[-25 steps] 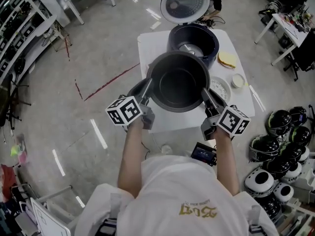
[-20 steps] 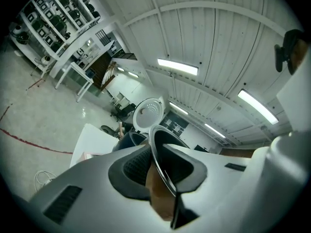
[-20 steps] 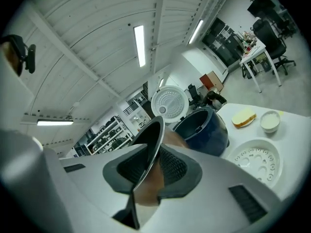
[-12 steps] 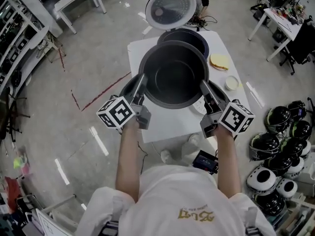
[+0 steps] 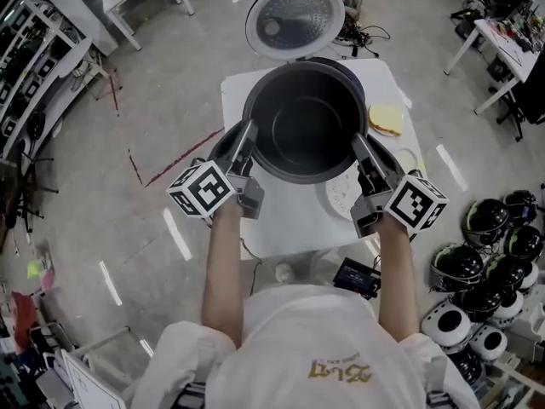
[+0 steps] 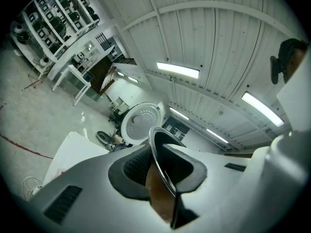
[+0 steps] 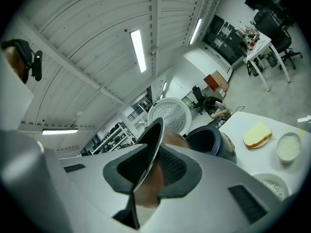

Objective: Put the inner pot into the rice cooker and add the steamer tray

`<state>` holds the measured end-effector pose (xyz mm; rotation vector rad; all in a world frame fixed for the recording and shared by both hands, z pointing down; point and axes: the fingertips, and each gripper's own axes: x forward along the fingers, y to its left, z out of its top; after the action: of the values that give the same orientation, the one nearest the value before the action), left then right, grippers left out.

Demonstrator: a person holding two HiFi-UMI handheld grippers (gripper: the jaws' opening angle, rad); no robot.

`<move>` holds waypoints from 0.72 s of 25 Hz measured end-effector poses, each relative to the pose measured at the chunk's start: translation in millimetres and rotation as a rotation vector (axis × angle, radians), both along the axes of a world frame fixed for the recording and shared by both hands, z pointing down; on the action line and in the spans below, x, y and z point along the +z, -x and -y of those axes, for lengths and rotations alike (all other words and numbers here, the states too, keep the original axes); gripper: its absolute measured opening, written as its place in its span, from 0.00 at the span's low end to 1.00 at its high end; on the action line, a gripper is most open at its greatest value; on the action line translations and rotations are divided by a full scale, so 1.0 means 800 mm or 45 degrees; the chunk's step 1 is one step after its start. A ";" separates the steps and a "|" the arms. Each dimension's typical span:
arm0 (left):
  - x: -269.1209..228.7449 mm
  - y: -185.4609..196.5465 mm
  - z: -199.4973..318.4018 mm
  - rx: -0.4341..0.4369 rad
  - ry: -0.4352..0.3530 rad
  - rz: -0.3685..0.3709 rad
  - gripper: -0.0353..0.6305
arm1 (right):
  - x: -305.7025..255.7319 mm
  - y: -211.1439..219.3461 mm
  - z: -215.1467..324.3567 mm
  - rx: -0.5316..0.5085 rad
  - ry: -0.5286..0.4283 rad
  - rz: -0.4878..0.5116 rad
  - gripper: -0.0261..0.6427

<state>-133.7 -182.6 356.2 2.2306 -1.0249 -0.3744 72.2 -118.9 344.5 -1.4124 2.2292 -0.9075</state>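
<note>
The dark inner pot [image 5: 305, 126] hangs in the air between both grippers, upright, its mouth toward me. My left gripper [image 5: 249, 135] is shut on the pot's left rim [image 6: 163, 164]. My right gripper [image 5: 358, 143] is shut on the right rim [image 7: 148, 154]. The pot hovers over the dark blue rice cooker [image 7: 214, 142] and hides nearly all of it in the head view. The cooker's round lid [image 5: 295, 20] stands open behind it. The white perforated steamer tray [image 5: 343, 196] lies on the white table [image 5: 255, 220], partly under my right gripper.
A yellow sponge-like piece [image 5: 387, 119] and a small white bowl [image 7: 287, 147] lie at the table's right. A dark round item [image 5: 221, 150] sits under my left gripper. Helmets [image 5: 481, 271] are piled on the floor at right; shelves [image 5: 34, 75] line the left.
Both grippers have carried the pot up and away from me. It has moved from the table's middle to above the cooker's opening, still held by its rim.
</note>
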 end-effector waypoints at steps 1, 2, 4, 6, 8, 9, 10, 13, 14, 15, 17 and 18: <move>-0.001 -0.004 0.007 -0.006 0.000 -0.002 0.18 | -0.001 -0.004 0.008 -0.005 -0.001 0.007 0.17; -0.003 -0.008 0.014 -0.012 -0.001 -0.006 0.18 | -0.002 -0.008 0.015 -0.011 -0.003 0.017 0.17; -0.006 -0.017 0.026 -0.025 -0.003 -0.012 0.18 | -0.004 -0.018 0.030 -0.023 -0.004 0.031 0.17; -0.008 -0.026 0.038 -0.035 -0.006 -0.008 0.18 | -0.004 -0.028 0.044 -0.036 0.000 0.035 0.17; -0.010 -0.033 0.049 -0.044 -0.007 -0.002 0.18 | -0.004 -0.036 0.057 -0.049 0.004 0.041 0.16; -0.010 -0.037 0.054 -0.050 -0.007 -0.002 0.18 | -0.004 -0.040 0.063 -0.056 0.005 0.044 0.16; -0.011 -0.041 0.059 -0.055 -0.006 -0.001 0.18 | -0.005 -0.045 0.068 -0.062 0.005 0.045 0.16; -0.015 -0.059 0.071 -0.062 -0.013 0.008 0.18 | -0.005 -0.062 0.081 -0.071 0.001 0.050 0.16; -0.016 -0.064 0.075 -0.065 -0.017 0.010 0.18 | -0.005 -0.068 0.085 -0.074 -0.002 0.059 0.16; -0.017 -0.068 0.078 -0.069 -0.019 0.009 0.18 | -0.004 -0.073 0.090 -0.079 -0.002 0.073 0.16; -0.017 -0.072 0.085 -0.086 -0.017 -0.001 0.18 | -0.005 -0.078 0.099 -0.097 -0.002 0.096 0.17; -0.018 -0.072 0.088 -0.097 -0.016 -0.005 0.19 | -0.007 -0.079 0.104 -0.107 -0.005 0.097 0.17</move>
<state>-76.3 -252.9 342.1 2.2059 -1.1103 -0.4191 135.3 -202.1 339.2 -1.2688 2.2468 -0.9676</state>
